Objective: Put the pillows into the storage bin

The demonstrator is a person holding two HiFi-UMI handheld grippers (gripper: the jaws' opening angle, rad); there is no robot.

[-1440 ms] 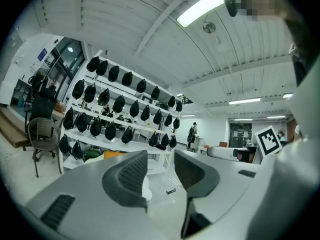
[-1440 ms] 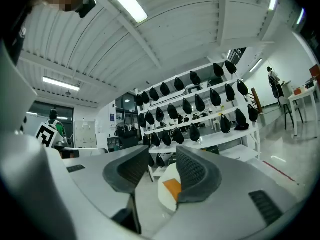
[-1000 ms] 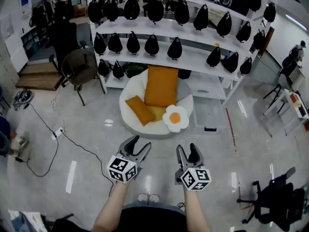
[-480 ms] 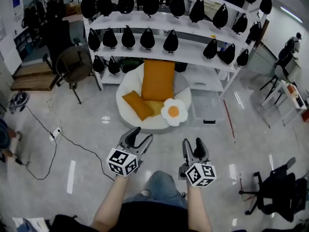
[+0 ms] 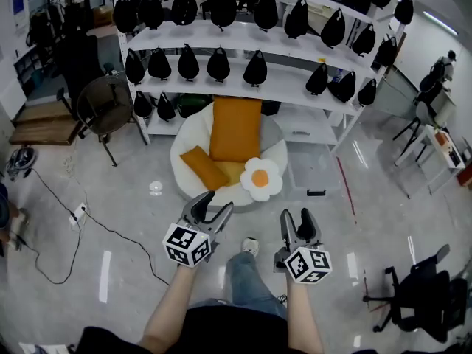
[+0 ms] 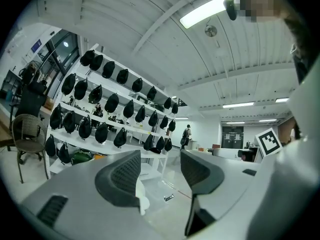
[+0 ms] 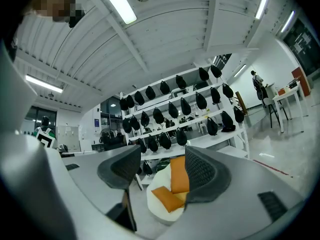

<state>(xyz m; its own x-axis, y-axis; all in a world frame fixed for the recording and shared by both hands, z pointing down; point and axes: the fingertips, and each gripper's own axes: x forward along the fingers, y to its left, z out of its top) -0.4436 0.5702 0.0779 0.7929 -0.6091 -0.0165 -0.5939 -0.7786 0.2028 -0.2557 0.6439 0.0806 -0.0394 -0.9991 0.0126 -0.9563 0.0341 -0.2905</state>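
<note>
Where rack (image 5: 243, 72) of black bags backs room, glossy floor (image 5: 383, 227) lies open. White round seat (image 5: 184, 140) at rack foot carries pillows: tall orange pillow (image 5: 236, 127) upright, long axis far-near; egg pillow (image 5: 261, 178) nearest. Clear storage bin (image 5: 313, 169) sits just right. Left gripper (image 5: 215, 203) and right gripper (image 5: 297, 215) are well short, pile straight ahead (right gripper view frames it between jaws). Left looks slightly nearer. Both jaws partly apart, empty.

Left hand-held gripper (image 5: 207, 210) and right (image 5: 297, 226) level, jaws apart, empty

Tall pillow (image 5: 236, 129): I read plain orange
Flower pillow (image 5: 259, 178): white petals, orange centre
Round seat (image 5: 186, 137): white
Shelf bags (image 5: 218, 65): black
</note>
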